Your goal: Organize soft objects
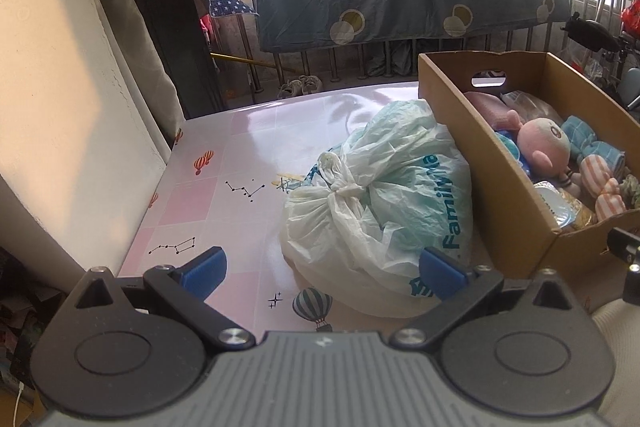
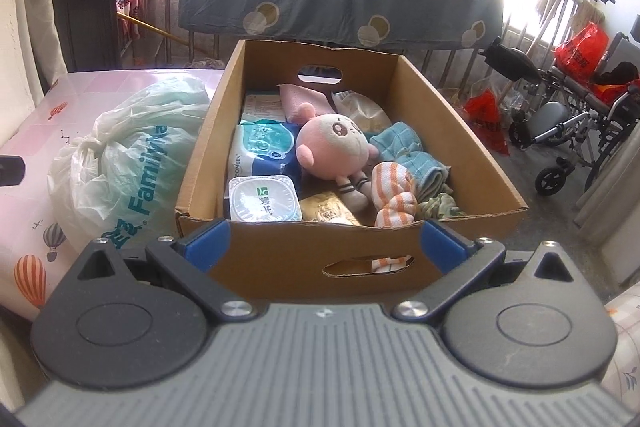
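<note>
Two tongs [image 1: 323,273] [image 2: 323,242], wide apart, holding nothing

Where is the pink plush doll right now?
The pink plush doll lies inside the cardboard box, near its middle in the right wrist view, between the blue-and-white packet on its left and the teal cloth on its right.

Your right gripper [image 2: 323,242] hangs wide open and empty before the cardboard box [image 2: 436,107]. Inside lie a pink plush doll [image 2: 334,151], orange-striped socks [image 2: 394,193], a blue towel [image 2: 416,155], a wipes pack [image 2: 262,147] and a sealed cup [image 2: 264,201]. A knotted plastic bag [image 2: 132,155] touches the box's left wall on the pink table [image 2: 36,147].
</note>
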Demonstrator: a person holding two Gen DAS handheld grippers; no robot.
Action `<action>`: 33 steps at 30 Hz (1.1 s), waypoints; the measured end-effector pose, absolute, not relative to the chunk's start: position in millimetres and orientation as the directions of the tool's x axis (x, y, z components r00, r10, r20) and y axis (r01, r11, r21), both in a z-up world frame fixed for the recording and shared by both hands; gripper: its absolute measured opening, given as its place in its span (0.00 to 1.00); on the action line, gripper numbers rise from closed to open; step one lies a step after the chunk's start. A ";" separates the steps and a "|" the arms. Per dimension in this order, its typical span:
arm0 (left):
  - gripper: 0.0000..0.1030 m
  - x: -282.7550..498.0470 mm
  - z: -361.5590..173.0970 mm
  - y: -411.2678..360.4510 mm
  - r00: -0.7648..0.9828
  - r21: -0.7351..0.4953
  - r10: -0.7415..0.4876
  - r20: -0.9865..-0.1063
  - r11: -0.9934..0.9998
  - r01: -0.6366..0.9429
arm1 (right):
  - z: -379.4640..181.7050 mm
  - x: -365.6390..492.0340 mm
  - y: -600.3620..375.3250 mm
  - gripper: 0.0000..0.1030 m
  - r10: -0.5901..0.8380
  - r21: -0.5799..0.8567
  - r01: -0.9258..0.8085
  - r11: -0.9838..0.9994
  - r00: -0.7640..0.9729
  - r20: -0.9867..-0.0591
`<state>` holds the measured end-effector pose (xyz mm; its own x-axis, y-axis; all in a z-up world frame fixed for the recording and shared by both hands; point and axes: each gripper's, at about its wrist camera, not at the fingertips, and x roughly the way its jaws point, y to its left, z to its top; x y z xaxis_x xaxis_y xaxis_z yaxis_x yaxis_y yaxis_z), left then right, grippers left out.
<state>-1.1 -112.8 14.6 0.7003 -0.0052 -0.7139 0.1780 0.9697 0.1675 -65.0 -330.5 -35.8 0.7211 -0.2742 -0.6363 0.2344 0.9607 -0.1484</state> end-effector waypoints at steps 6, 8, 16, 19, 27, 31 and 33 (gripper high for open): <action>1.00 0.7 3.3 -118.2 0.678 0.173 0.010 -0.735 0.969 0.173 | -38.2 -62.3 -343.0 0.99 -0.207 -0.058 0.231 0.971 0.702 -0.682; 1.00 2.2 1.4 -120.7 0.673 0.169 0.006 -0.740 0.970 0.177 | -36.4 -62.7 -346.6 0.99 -0.165 -0.006 0.223 0.975 0.701 -0.693; 1.00 6.3 1.0 -132.2 0.654 0.136 -0.027 -0.756 0.971 0.198 | -31.5 -65.6 -356.9 0.99 -0.123 0.070 0.243 0.968 0.696 -0.707; 1.00 7.8 2.1 -136.5 0.647 0.125 -0.037 -0.762 0.971 0.203 | -29.9 -67.5 -358.0 0.99 -0.117 0.083 0.245 0.966 0.700 -0.705; 1.00 10.0 4.0 -143.2 0.639 0.099 -0.063 -0.767 0.971 0.215 | -31.1 -65.2 -357.3 0.99 -0.145 0.047 0.250 0.967 0.693 -0.706; 1.00 10.7 4.3 -145.0 0.636 0.092 -0.069 -0.769 0.972 0.217 | -33.6 -63.3 -360.6 0.99 -0.140 0.056 0.254 0.966 0.688 -0.712; 1.00 11.2 4.1 -145.8 0.634 0.089 -0.072 -0.770 0.972 0.218 | -33.8 -62.9 -361.2 0.99 -0.142 0.055 0.256 0.965 0.688 -0.712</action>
<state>11.2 -145.8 4.1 0.6342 -0.0717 -0.7698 0.2179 0.9719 0.0890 -62.9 -361.2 -33.8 0.6875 -0.1417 -0.7122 0.2561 0.9651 0.0552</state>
